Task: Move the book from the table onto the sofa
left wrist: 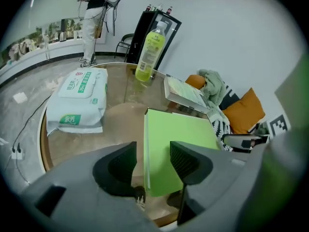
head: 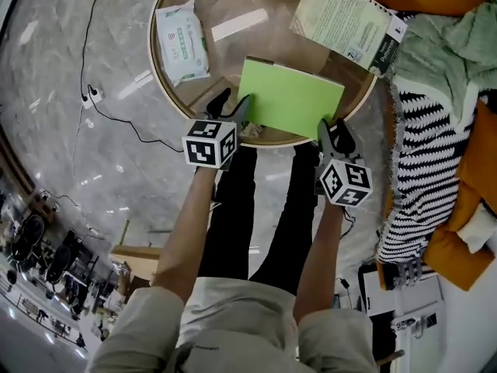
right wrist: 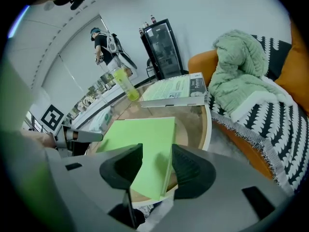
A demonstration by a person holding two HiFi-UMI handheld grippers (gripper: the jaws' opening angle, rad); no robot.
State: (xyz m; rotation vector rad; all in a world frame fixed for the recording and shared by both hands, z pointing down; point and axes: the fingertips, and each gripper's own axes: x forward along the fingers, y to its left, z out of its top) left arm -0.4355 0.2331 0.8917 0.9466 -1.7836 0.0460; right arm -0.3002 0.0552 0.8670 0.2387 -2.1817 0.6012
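A bright green book (head: 291, 99) lies flat at the near edge of the round glass table (head: 163, 72). My left gripper (head: 233, 106) is at the book's near left corner and stands open. In the left gripper view the book (left wrist: 178, 144) shows just beyond the open left gripper (left wrist: 153, 161), its left edge in line with the gap. My right gripper (head: 335, 130) is at the near right corner, also open. The book's (right wrist: 140, 139) right edge lies in line with the right gripper's (right wrist: 158, 166) gap. Neither pair of pads presses on the book. The orange sofa (head: 435, 177) stands to the right.
On the table are a pack of wipes (head: 181, 41), a yellow-green bottle (left wrist: 149, 54) and a pale printed book (head: 345, 22). A green throw (right wrist: 241, 66) and a striped blanket (right wrist: 270, 110) cover the sofa. A cable (head: 116, 115) runs over the floor. A person (left wrist: 91, 23) stands far off.
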